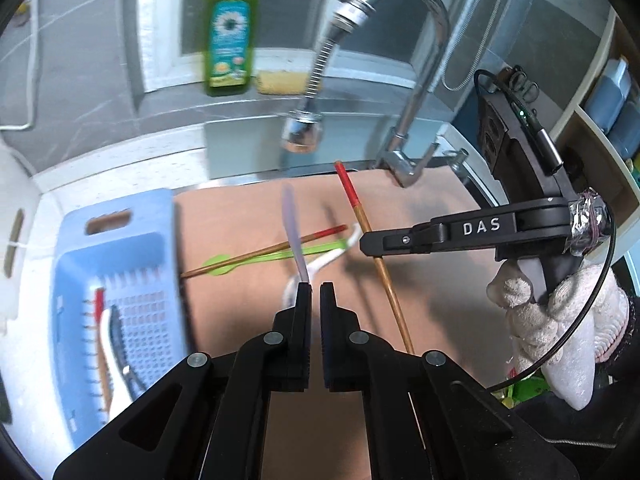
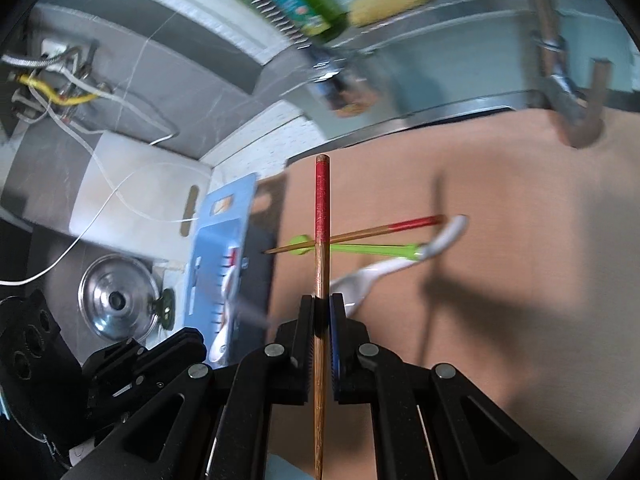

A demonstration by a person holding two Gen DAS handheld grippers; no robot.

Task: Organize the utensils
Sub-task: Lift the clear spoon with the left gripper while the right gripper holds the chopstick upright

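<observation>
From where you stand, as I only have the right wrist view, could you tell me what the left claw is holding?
Observer: The left claw is shut on a pale purple plastic utensil that sticks out past its tips.
Operator: Thank you. What already lies in the blue basket?
Observer: In the blue basket a dark utensil lies against a white-handled utensil, with a red-tipped chopstick beside them.

Blue perforated basket; red-tipped bamboo chopstick; green spoon; white spoon; tan mat.
</observation>
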